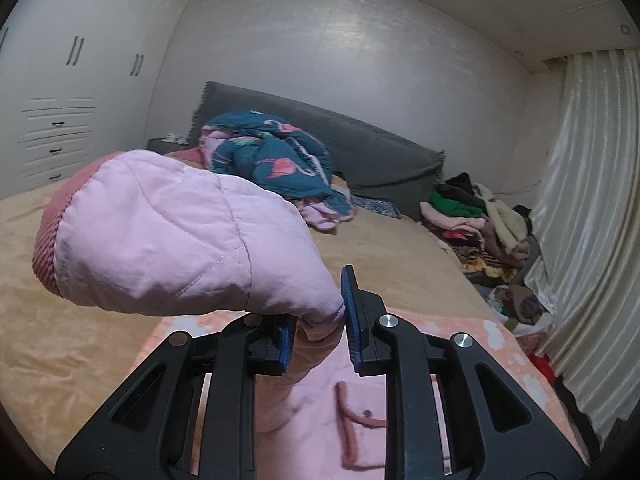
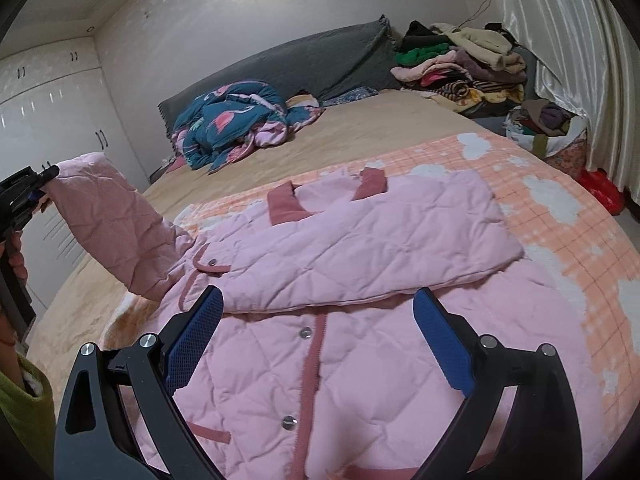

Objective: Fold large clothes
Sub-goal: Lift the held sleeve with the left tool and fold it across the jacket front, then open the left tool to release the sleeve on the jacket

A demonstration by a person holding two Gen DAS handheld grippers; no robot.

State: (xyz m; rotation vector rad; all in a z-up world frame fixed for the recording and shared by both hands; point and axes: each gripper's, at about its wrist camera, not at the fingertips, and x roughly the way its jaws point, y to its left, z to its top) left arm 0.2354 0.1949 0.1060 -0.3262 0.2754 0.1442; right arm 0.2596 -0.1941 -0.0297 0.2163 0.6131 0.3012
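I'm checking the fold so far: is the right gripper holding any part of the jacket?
No: the right gripper hangs open above the jacket, with nothing between its blue pads.

Matt quilted cloth jacket [image 2: 360, 240]; glossy satin curtain [image 2: 560, 60].
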